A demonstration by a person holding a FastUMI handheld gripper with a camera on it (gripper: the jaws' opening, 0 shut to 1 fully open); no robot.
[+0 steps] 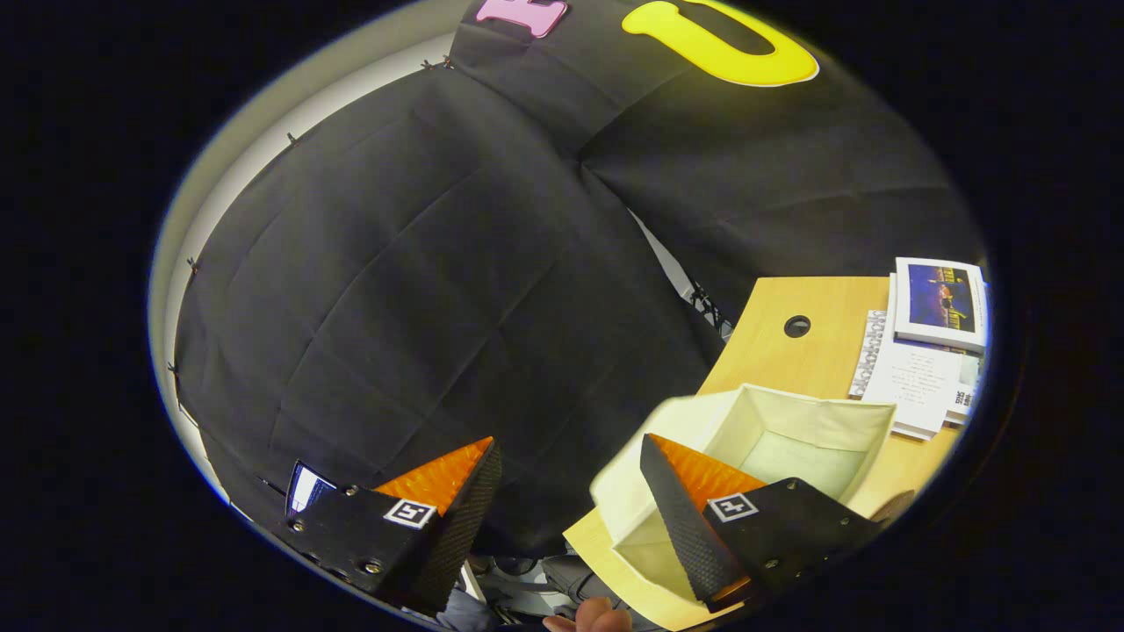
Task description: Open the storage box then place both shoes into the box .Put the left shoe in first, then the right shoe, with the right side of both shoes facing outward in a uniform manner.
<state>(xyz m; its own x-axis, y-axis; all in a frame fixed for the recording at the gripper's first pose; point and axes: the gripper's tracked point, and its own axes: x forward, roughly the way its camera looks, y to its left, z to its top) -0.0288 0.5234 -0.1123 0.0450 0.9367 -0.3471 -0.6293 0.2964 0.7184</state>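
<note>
Cream box (795, 421) open, fingers (676, 518) apart (empty)

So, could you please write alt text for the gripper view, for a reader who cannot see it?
The gripper is open and holds nothing, tilted toward the booth's black cloth wall. An open, empty cream storage box sits on a wooden table behind one finger, with a stack of booklets beyond it.

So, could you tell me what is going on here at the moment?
A person is holding the gripper up in the air with its fingers spread open and nothing between them. The cream storage box stands open on the wooden table, partly behind one finger, and what shows of its inside looks empty. A stack of books lies beyond it, and a fingertip shows below the fingers.
</note>
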